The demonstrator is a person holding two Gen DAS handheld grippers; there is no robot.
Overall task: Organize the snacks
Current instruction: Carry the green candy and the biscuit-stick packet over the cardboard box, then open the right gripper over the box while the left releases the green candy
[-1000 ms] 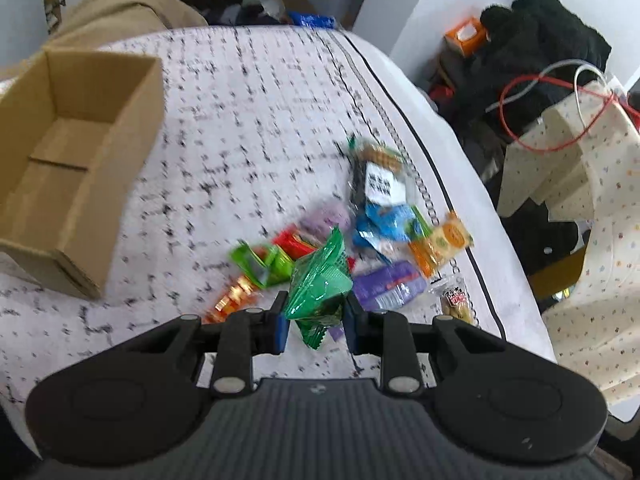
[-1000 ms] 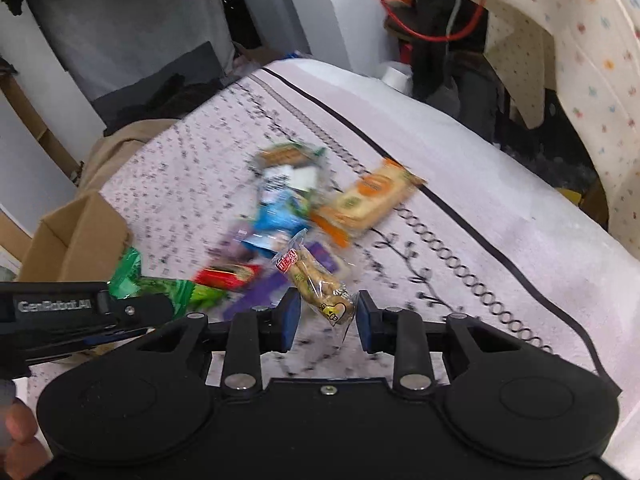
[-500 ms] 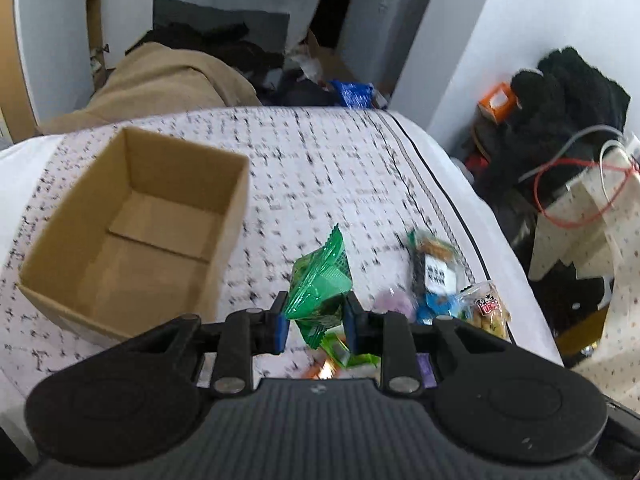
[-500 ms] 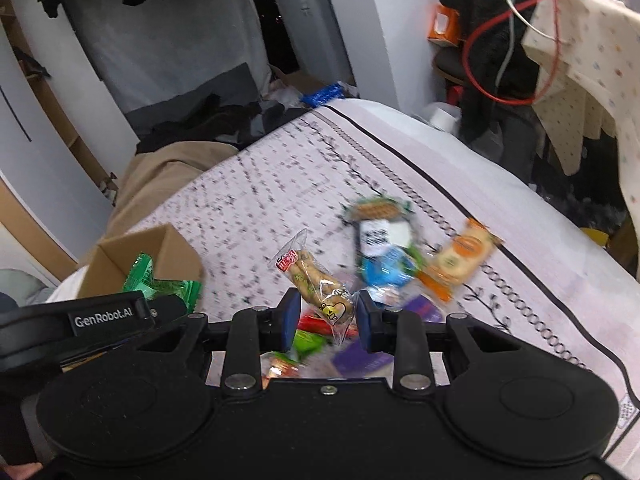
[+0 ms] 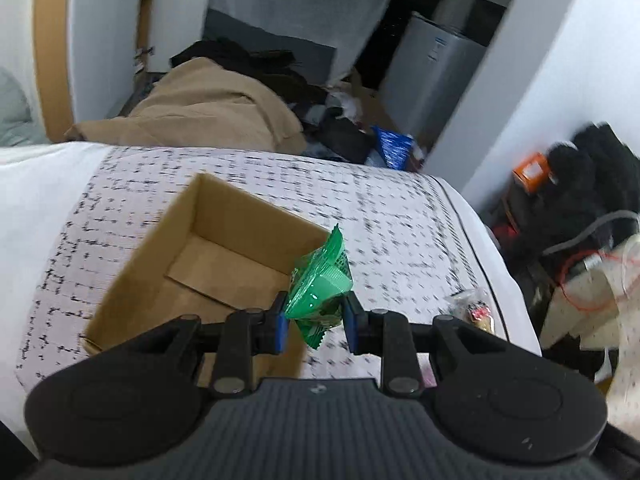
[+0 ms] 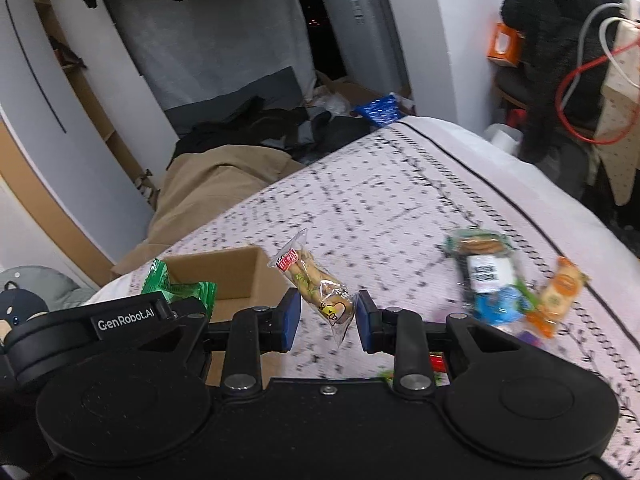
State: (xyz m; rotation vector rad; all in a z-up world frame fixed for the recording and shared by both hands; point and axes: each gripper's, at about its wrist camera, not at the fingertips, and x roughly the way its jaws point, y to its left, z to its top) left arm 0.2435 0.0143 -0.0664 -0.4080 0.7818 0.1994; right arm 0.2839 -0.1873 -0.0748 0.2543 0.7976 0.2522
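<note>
My left gripper (image 5: 315, 322) pinches a green bag (image 5: 320, 288) by the box (image 5: 192, 264); my right gripper (image 6: 328, 322) pinches a clear bag (image 6: 316, 284) near it.

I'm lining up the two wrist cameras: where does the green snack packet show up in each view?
Left wrist view: the green snack packet sits bottom centre, clamped in the left gripper, at the near right corner of the cardboard box.
Right wrist view: it is at the left edge, above the left gripper's body, in front of the box.
Shared landmark: the cardboard box.
</note>
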